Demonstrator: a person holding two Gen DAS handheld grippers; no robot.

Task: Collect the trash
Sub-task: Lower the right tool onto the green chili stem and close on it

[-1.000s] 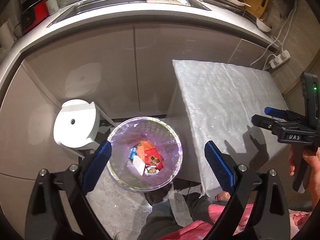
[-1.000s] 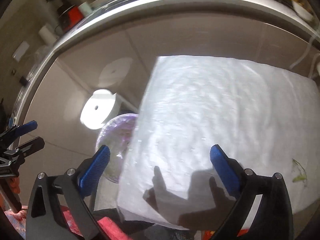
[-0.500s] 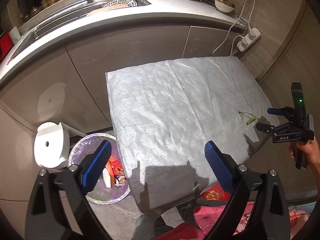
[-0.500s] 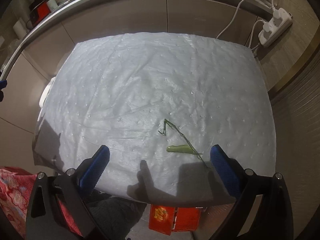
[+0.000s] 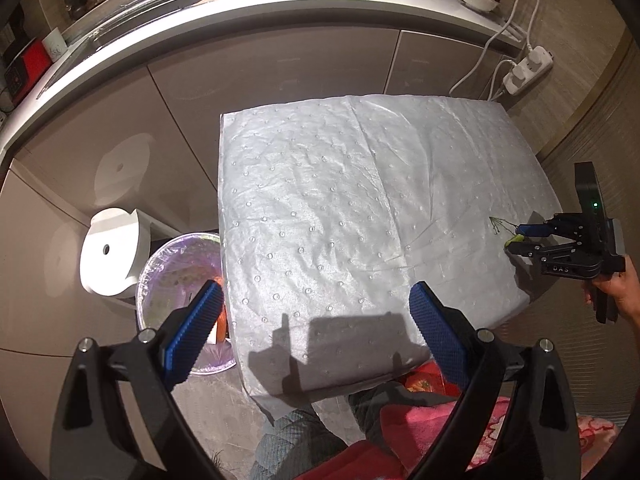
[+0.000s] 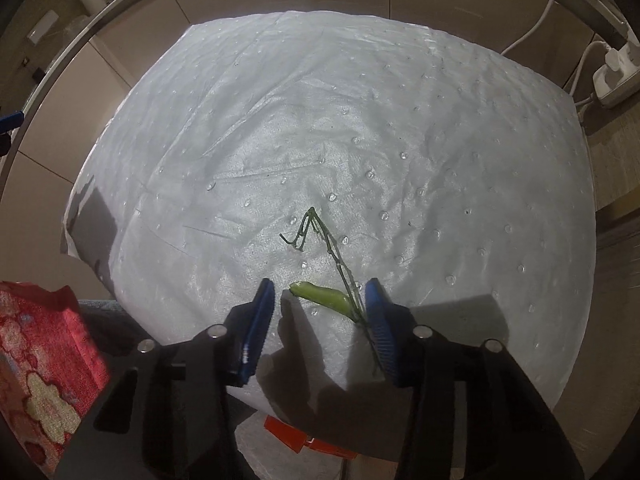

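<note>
A green leaf scrap with a thin twiggy stem lies on the white dimpled table cover, near its front right edge. My right gripper points down over the scrap and its jaws are closing. The leaf lies between them; the stem touches the right pad, while the left pad stands apart. In the left wrist view the right gripper sits at the scrap, held by a hand. My left gripper hangs open above the cover's front left, holding nothing. The purple-lined trash bin stands on the floor to the left.
A white paper roll stands beside the bin against the cabinets. A power strip with cables lies behind the table. A red packet lies on the floor below the table's front edge. The person's red patterned clothing fills the lower left.
Both grippers swung right, from over the bin to over the table. The right one came down onto the green scrap and its jaws narrowed from wide open.
</note>
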